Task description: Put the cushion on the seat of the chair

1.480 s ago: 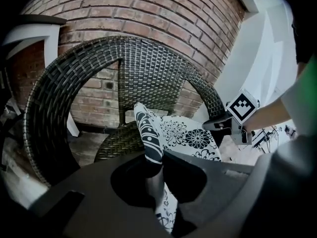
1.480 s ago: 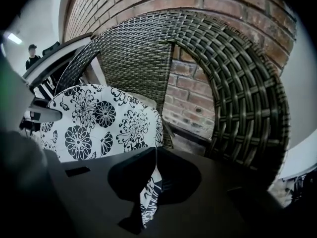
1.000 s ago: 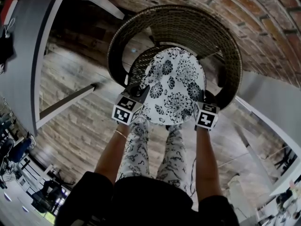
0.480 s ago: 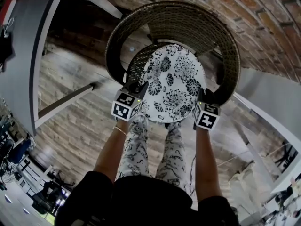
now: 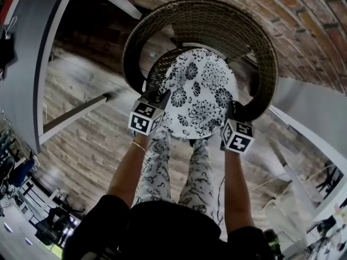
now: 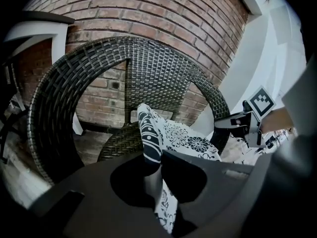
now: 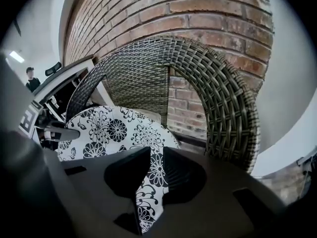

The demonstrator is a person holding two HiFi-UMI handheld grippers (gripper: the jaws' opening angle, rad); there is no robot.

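Over chair (image 5: pixel 200 20), floral cushion (image 5: pixel 200 93), clamped by left gripper (image 6: pixel 157 155), right gripper (image 7: pixel 154 155)

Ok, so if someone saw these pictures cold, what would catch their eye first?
The round black-and-white floral cushion stands out, held over the seat of the dark wicker chair. The left gripper is clamped on its left edge and the right gripper on its right edge. Behind the chair's curved back runs a red brick wall.

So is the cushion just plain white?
No, the cushion is white with black flowers printed all over it.
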